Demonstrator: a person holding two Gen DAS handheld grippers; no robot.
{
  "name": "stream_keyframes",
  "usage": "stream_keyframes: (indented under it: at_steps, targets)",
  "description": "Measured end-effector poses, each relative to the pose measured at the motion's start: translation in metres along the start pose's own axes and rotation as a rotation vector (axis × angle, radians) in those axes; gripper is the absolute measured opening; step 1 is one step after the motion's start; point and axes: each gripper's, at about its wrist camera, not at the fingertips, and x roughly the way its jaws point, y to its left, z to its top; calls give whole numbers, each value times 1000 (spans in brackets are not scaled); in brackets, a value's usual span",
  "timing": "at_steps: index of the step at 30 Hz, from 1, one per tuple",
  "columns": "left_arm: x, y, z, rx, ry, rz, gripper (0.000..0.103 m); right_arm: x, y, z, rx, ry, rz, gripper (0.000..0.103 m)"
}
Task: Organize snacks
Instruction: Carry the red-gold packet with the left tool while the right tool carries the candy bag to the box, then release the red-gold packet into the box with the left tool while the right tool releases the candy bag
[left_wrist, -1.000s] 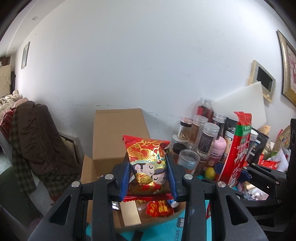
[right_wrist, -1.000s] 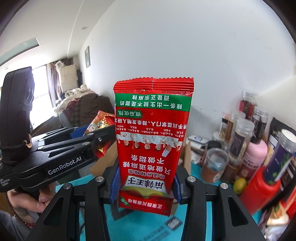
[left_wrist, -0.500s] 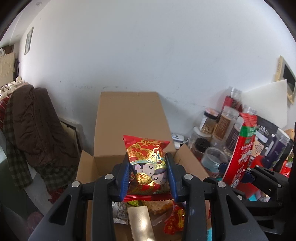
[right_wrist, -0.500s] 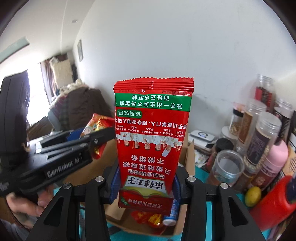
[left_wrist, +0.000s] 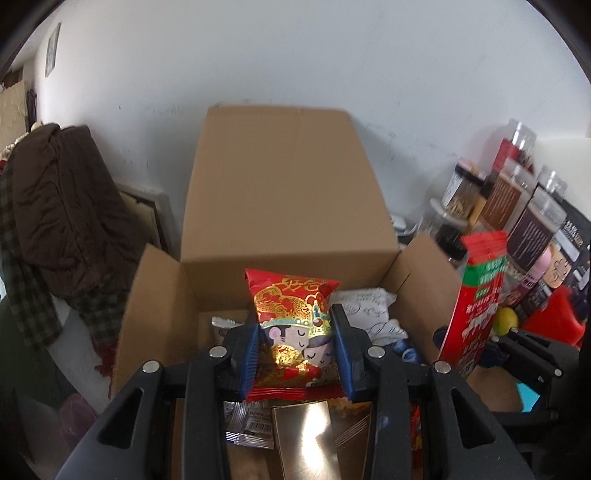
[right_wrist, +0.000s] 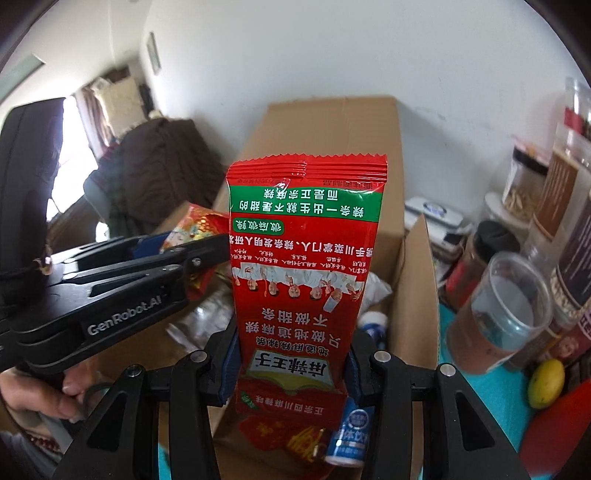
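Note:
My left gripper (left_wrist: 294, 349) is shut on a small red and gold snack packet (left_wrist: 291, 317) and holds it over the open cardboard box (left_wrist: 284, 192). My right gripper (right_wrist: 291, 363) is shut on a tall red and green spicy snack bag (right_wrist: 303, 266), upright above the box's right side; the bag also shows in the left wrist view (left_wrist: 476, 299). The box (right_wrist: 415, 295) holds several snacks: a gold packet (left_wrist: 308, 439), a white bag (left_wrist: 369, 310) and a small blue bottle (right_wrist: 351, 439). The left gripper shows in the right wrist view (right_wrist: 199, 254).
Jars and bottles (left_wrist: 524, 221) crowd the table right of the box, with a plastic cup (right_wrist: 498, 314), a lemon (right_wrist: 546, 382) and a red bottle (left_wrist: 554, 317). The tabletop is teal (right_wrist: 480, 391). A brown coat (left_wrist: 62, 214) hangs at the left. A white wall stands behind.
Both grippers have moved forward and over the box with their packets still held. The box now fills the view below them and its contents show.

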Motion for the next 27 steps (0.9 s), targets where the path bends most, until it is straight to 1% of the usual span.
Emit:
stream_keyframes:
  at_steps: [4,10,12,15,21,23,27]
  targets:
    - [19,0,-4,0,61,-12,35,9,-5,-4,25,17,-22,45]
    - [30,-2,-8,6,108,-11,35,19,-4,-8,24,53,-28,45]
    - [30,-5,-8,26,115,0,35,23,-2,-8,22,66,-13,45]
    - [34,-8,-9,42,139,25,35,30,2,-8,10,86,-21,45]
    - [46,-4,-11,47,221,59,35,41,6,-7,-10,104,-44,46]
    - [49,-3,-12,47,242,60,35,44,9,-5,-16,111,-58,48]
    - [52,-5,-14,69,265,91,35,50,12,-5,-35,121,-72,52]
